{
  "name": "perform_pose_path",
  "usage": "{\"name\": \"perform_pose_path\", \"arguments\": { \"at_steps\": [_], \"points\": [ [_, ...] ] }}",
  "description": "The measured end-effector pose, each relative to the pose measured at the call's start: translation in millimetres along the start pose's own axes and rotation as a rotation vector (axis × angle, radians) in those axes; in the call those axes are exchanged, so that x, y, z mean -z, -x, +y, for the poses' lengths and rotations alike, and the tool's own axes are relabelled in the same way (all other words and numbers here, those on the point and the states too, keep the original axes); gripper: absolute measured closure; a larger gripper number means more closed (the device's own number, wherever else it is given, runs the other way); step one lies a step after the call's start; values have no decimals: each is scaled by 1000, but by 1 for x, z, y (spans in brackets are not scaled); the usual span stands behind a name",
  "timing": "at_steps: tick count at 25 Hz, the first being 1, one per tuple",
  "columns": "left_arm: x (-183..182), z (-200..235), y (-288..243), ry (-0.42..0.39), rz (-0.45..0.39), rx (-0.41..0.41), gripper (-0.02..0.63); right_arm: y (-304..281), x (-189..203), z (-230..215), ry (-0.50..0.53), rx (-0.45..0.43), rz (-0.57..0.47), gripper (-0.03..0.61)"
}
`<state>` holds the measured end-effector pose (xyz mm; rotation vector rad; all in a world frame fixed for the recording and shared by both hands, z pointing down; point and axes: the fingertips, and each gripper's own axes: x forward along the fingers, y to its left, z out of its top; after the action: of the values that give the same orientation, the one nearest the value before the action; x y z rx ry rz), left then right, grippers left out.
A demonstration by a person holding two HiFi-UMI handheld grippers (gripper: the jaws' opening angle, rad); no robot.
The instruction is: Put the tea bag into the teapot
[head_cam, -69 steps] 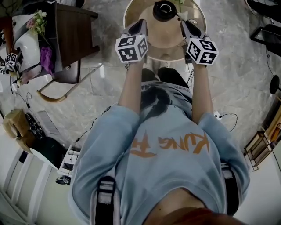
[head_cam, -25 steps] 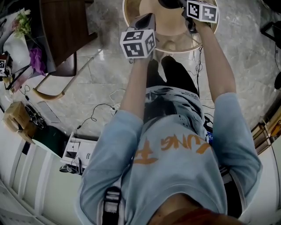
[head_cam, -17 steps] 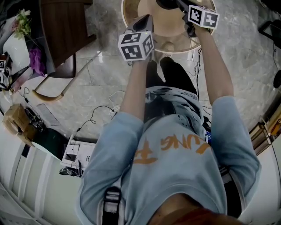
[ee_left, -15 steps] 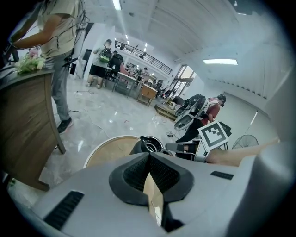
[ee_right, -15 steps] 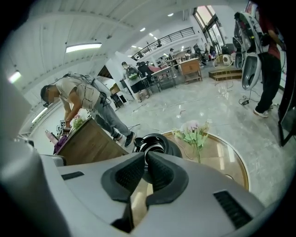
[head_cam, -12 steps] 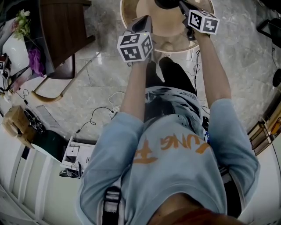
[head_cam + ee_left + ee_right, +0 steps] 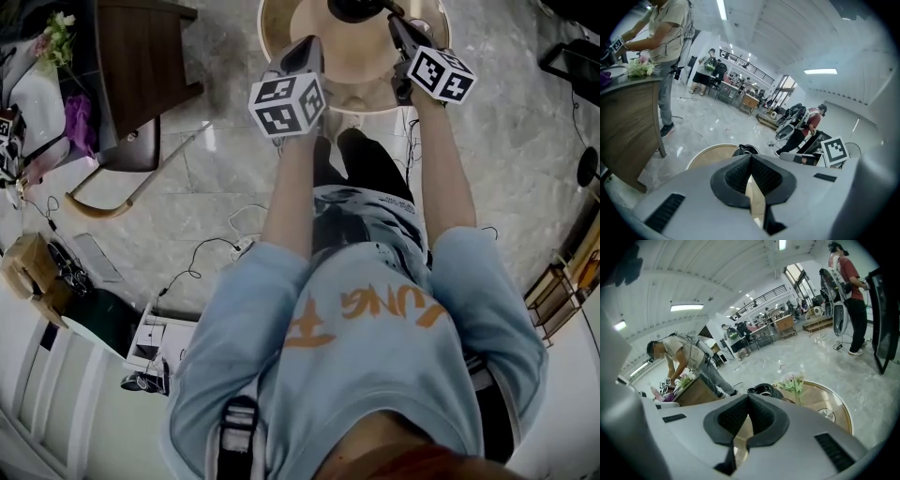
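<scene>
A black teapot (image 7: 352, 8) stands on the round wooden table (image 7: 309, 19) at the top of the head view. It also shows beyond the jaws as the teapot (image 7: 746, 150) in the left gripper view and the teapot (image 7: 762, 390) in the right gripper view. My left gripper (image 7: 305, 43) hovers at the table's near-left rim, shut, with nothing between its pads. My right gripper (image 7: 395, 22) is just right of the teapot, also shut and empty. No tea bag is visible in any view.
A sprig of pale flowers (image 7: 792, 382) and a small round disc (image 7: 827, 414) sit on the table's right side. A dark wooden counter (image 7: 141, 66) stands to the left on the marble floor. Other people work in the background.
My right gripper has drawn back from above the teapot toward the table's near-right edge. The left gripper has stayed almost still.
</scene>
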<state>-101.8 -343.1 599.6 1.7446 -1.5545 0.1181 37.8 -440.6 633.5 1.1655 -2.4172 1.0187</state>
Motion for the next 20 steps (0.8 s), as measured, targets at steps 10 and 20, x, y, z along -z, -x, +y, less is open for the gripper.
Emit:
{"name": "perform_pose_path", "arguments": {
  "at_steps": [10,20],
  "points": [
    [-13,-21,55,-12,-85,20,588,81,-30,45,40,63,-210,566],
    [-87,-40,98,-147,-208,58,588,154,-68,81,116,115,-367,566]
  ]
}}
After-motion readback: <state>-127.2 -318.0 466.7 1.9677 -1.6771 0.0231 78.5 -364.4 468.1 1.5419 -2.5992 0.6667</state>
